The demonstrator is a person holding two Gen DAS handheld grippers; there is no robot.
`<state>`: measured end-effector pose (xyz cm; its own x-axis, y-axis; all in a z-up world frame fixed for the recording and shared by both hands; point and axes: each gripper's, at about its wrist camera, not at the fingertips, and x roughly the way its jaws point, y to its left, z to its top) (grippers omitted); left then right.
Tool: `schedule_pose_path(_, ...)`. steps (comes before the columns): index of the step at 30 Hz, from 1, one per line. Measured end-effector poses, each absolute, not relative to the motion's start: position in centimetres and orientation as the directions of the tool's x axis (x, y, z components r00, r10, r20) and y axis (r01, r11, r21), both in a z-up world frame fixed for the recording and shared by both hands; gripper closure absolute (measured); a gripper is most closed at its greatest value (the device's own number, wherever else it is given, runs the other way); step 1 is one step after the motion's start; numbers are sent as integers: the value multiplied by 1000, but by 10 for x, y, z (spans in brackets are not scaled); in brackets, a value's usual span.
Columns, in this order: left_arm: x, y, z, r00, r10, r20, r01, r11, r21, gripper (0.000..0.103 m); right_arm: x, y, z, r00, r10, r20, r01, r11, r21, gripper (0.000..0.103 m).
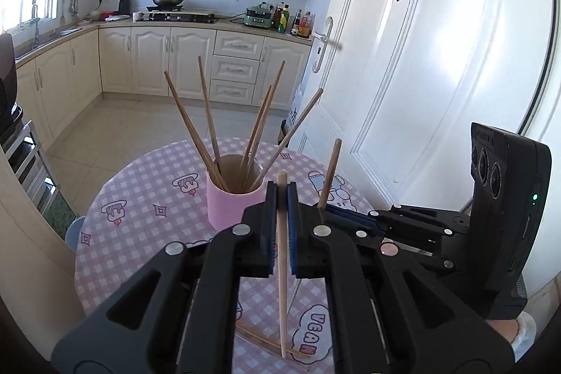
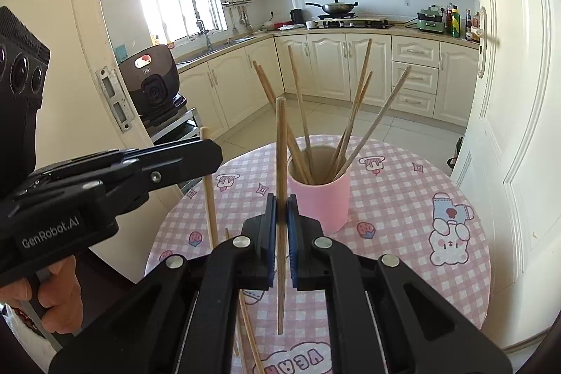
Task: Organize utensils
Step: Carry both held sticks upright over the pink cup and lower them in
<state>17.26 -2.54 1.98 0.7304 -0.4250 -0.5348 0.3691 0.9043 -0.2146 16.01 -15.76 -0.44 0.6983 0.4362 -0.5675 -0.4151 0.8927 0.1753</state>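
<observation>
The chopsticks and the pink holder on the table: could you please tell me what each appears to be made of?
Chopsticks: most likely bamboo or wood, with a matte tan surface, faint lengthwise grain and no gloss.
Pink holder: possibly matte ceramic or plastic; the wall is smooth, evenly pink and without glare, and the inside looks beige. The look leaves it open.

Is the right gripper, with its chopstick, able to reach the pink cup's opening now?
Probably yes. The right gripper holds its chopstick upright just before the pink cup. Nothing stands between them, though the chopsticks in the cup lean outward and crowd the mouth.
</observation>
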Motion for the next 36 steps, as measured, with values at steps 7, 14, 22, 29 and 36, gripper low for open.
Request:
schedule_pose_path(7, 188, -25, 39, 754, -406, -516, 352, 913, -205, 97, 174, -162, 11, 729, 449, -517, -419, 890, 182, 98)
schedule_pose_path(14, 209, -14, 62, 807, -373, -458, 317, 928, -197, 97, 190, -161, 43, 785, 448, -427, -417, 893, 170, 98)
schedule_pose_path(22, 234, -6, 94, 899, -295, -323, 240, 950, -201, 97, 208, -164, 74, 850, 417, -321, -391, 909, 147, 98)
schedule_pose_path(29, 253, 3, 101, 964, -197, -179, 156, 963, -218, 97, 217, -163, 69, 891, 383, -245, -364, 924, 121, 98)
schedule_pose_path(36, 266, 2, 69, 976, -156, -151, 119, 966, -231, 97, 235, -161, 36, 869, 394, -299, -365, 919, 147, 98)
